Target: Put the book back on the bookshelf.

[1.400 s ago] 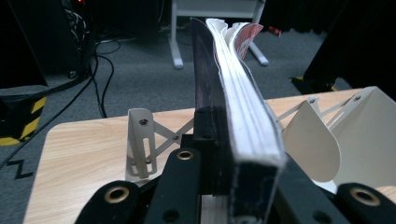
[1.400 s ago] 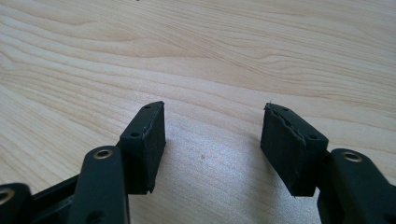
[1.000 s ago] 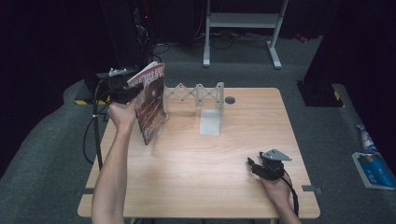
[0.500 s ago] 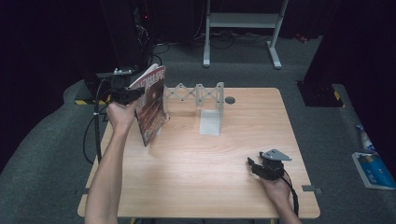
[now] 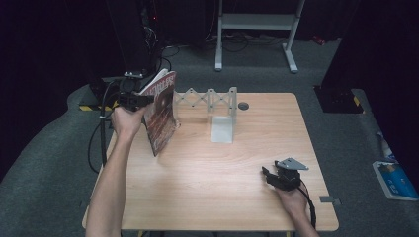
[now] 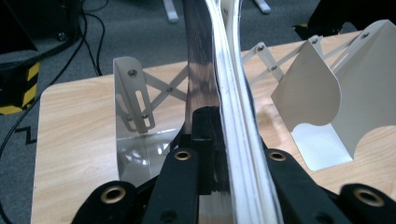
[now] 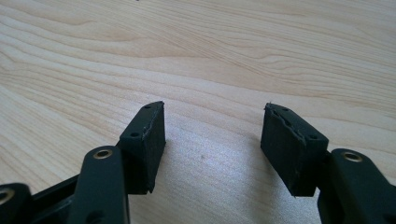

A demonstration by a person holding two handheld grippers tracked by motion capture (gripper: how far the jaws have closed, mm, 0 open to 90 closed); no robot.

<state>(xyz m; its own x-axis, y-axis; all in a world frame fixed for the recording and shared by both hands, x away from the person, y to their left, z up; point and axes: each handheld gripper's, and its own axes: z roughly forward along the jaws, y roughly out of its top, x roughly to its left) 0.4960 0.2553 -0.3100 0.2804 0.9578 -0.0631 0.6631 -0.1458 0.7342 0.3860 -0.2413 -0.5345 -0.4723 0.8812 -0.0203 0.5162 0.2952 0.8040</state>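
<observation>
Left gripper pinches a magazine w/ jaws pressed on its edge, holding it upright at the table's far left, just left of a white accordion book rack. Right gripper rests near right, jaws spread, nothing btwn them.

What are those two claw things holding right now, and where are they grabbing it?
The left gripper clamps a magazine by its upper edge, holding it upright near the white book rack. The right gripper is open on the table, holding nothing.
</observation>
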